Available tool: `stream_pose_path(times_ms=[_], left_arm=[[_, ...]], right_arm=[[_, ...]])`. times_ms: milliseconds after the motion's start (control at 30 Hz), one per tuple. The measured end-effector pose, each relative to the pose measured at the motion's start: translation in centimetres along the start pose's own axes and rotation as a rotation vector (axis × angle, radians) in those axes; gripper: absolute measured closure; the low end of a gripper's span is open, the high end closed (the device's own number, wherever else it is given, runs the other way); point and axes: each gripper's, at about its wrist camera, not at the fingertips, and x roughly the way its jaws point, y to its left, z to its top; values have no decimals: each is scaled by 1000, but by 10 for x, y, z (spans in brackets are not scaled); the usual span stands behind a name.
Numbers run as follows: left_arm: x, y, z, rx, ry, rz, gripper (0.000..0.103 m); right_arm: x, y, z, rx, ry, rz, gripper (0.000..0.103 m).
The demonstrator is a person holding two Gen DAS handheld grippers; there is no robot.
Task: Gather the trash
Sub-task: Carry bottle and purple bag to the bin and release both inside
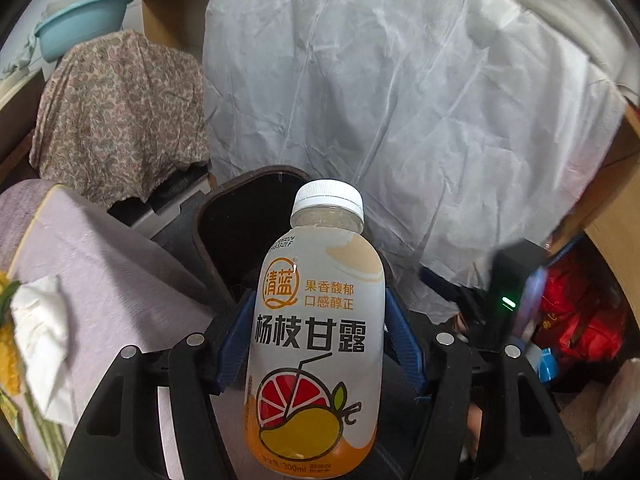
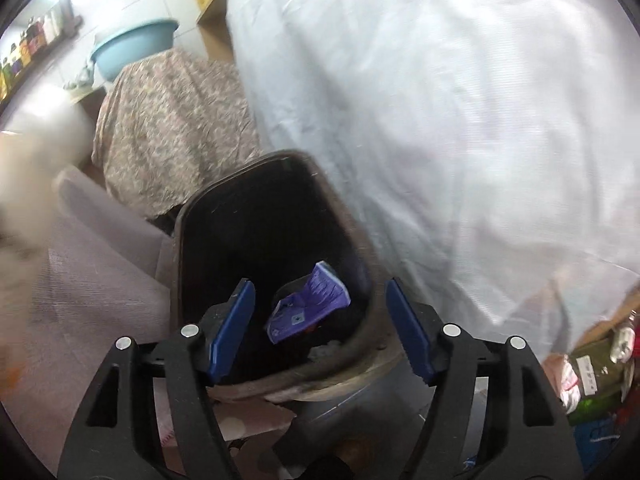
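Observation:
A white-capped drink bottle [image 1: 316, 320] with an orange and white fruit label stands upright between my left gripper's blue pads; the left gripper [image 1: 320, 294] is shut on its body. Just beyond the bottle is the dark trash bin [image 1: 240, 216], its mouth open. In the right wrist view my right gripper [image 2: 320, 284] hangs open over the same bin, whose brown rim [image 2: 352, 232] runs between the fingers. Nothing is between its pads. A crumpled purple carton [image 2: 308, 308] lies inside the bin.
A crumpled white tissue [image 1: 40, 332] and yellow flowers [image 1: 8, 352] lie on the mauve-covered table [image 1: 112, 280] left of the bin. A white sheet [image 1: 400, 100] drapes behind it, with a floral-covered piece [image 1: 120, 112] and a teal basin [image 1: 80, 20] at back left. Red bags [image 1: 580, 320] crowd the right.

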Motion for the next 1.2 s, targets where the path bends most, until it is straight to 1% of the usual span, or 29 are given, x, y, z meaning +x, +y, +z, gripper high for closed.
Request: stream_pose_path(times_ms=[100, 233, 333, 467, 500, 533, 567, 600, 667, 800, 933, 1000, 1033, 1067, 1167, 1200], left_arm=[[32, -1, 10, -42, 63, 4, 40], [66, -4, 14, -43, 120, 68, 40], [85, -2, 17, -56, 157, 100, 40], [92, -4, 17, -34, 164, 151, 40], [91, -5, 17, -31, 160, 154, 39], [90, -6, 18, -30, 157, 154, 37], [87, -7, 19, -29, 153, 150, 32], [80, -8, 19, -30, 138, 144, 27], [71, -10, 22, -30, 105, 134, 25], [37, -11, 20, -34, 20, 116, 22], [-12, -13, 11, -17, -100, 118, 19], [-49, -13, 1, 2, -180, 93, 12], [-65, -12, -4, 10, -222, 92, 9], [-78, -11, -9, 14, -254, 99, 5], [-128, -4, -33, 39, -378, 139, 6], [-139, -2, -40, 51, -401, 153, 6]], right_arm=[[-17, -18, -4, 24, -22, -32, 35], [-36, -38, -7, 63, -51, -57, 34], [-45, -47, -9, 73, -65, -71, 34], [-51, -50, -12, 73, -72, -81, 33], [-53, -50, -13, 73, -75, -85, 30], [-52, -48, -11, 74, -77, -89, 28], [-53, -48, -12, 77, -79, -89, 27], [-55, -46, -11, 80, -81, -82, 27], [-57, -41, -9, 74, -87, -75, 27], [-69, -31, -8, 63, -113, -68, 26], [-90, -16, -3, 53, -151, -45, 25], [-101, -5, 0, 36, -172, -18, 25], [-110, 5, 2, 19, -186, 5, 24], [-115, 13, 3, 5, -197, 21, 23], [-134, 43, 8, -46, -230, 73, 19], [-140, 56, 9, -69, -234, 101, 18]])
